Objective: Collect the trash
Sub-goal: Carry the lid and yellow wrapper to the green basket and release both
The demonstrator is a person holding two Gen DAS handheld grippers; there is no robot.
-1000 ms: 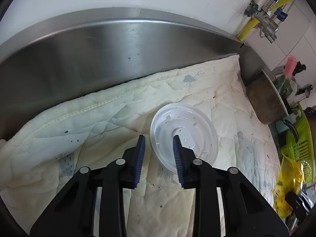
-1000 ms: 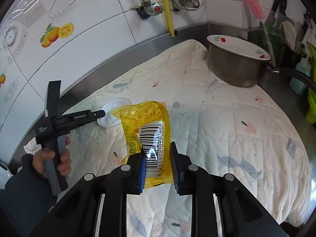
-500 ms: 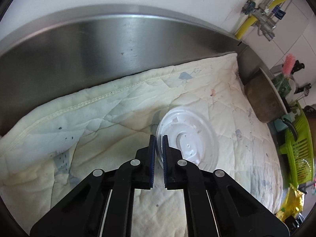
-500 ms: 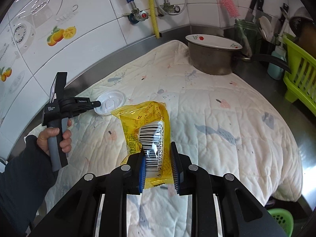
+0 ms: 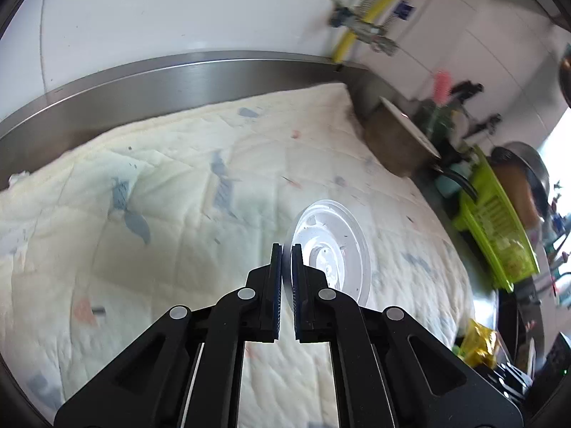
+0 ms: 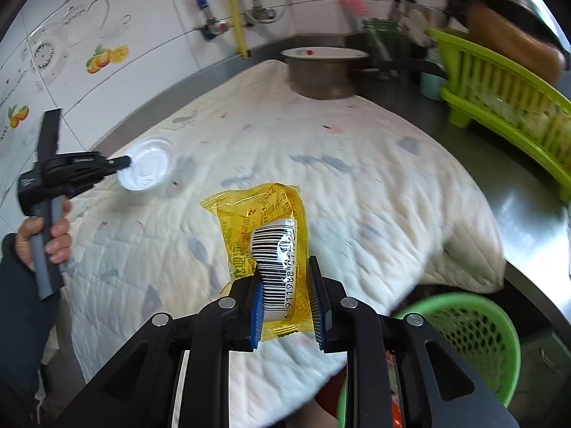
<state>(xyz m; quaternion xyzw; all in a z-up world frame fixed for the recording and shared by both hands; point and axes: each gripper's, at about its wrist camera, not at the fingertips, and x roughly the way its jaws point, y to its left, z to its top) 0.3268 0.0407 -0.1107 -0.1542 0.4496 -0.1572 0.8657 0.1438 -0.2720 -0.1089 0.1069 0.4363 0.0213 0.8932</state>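
Observation:
My left gripper [image 5: 286, 249] is shut on the rim of a white plastic lid [image 5: 332, 249] and holds it lifted above the quilted cloth [image 5: 178, 185]. The right wrist view shows the same lid [image 6: 146, 169] at the tip of the left gripper [image 6: 126, 160], clear of the cloth. My right gripper [image 6: 285, 274] is shut on a yellow snack wrapper [image 6: 267, 228] with a barcode, held in the air over the cloth's near edge. The wrapper also shows at the lower right of the left wrist view [image 5: 480, 342].
A green mesh basket [image 6: 464, 328] stands below the counter edge at lower right. A metal pot [image 6: 321, 75] sits at the cloth's far end. A green dish rack [image 6: 506, 92] stands on the steel counter to the right. Tiled wall with pipes behind.
My left gripper closed on the lid's rim and lifted it off the cloth. My right gripper, still holding the wrapper, moved back toward the counter edge, bringing the green basket into view.

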